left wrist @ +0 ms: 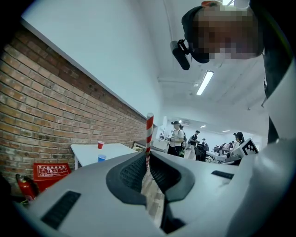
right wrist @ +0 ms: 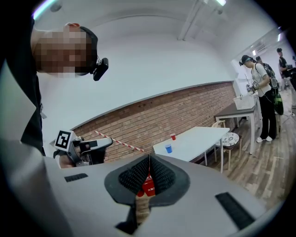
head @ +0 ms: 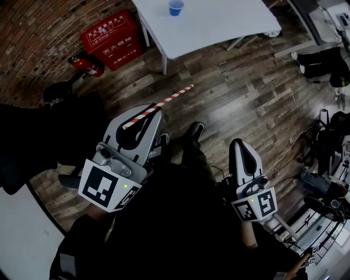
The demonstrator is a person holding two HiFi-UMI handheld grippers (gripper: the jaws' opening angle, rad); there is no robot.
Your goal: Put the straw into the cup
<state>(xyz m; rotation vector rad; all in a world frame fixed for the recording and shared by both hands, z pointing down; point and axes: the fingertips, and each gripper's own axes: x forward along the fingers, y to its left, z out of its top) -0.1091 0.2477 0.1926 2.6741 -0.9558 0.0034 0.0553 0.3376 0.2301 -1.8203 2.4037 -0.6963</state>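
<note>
A red-and-white striped straw [head: 164, 103] sticks out forward from my left gripper [head: 146, 112], which is shut on its near end. In the left gripper view the straw [left wrist: 149, 130] rises upright from between the closed jaws. A blue cup [head: 175, 7] stands on the white table [head: 219, 24] far ahead, well beyond both grippers. The same blue cup [left wrist: 102, 158] shows with a red cup [left wrist: 101, 145] behind it. My right gripper [head: 241, 144] is held low at the right, shut with nothing in it. From the right gripper view [right wrist: 149, 158] I see the blue cup [right wrist: 169, 148] and the straw [right wrist: 121, 142].
A red box [head: 112, 39] and a fire extinguisher [head: 87, 64] sit against the brick wall left of the table. Wooden floor lies between me and the table. Chairs, cables and gear crowd the right edge [head: 328, 147]. Other people [left wrist: 176, 138] stand in the room beyond.
</note>
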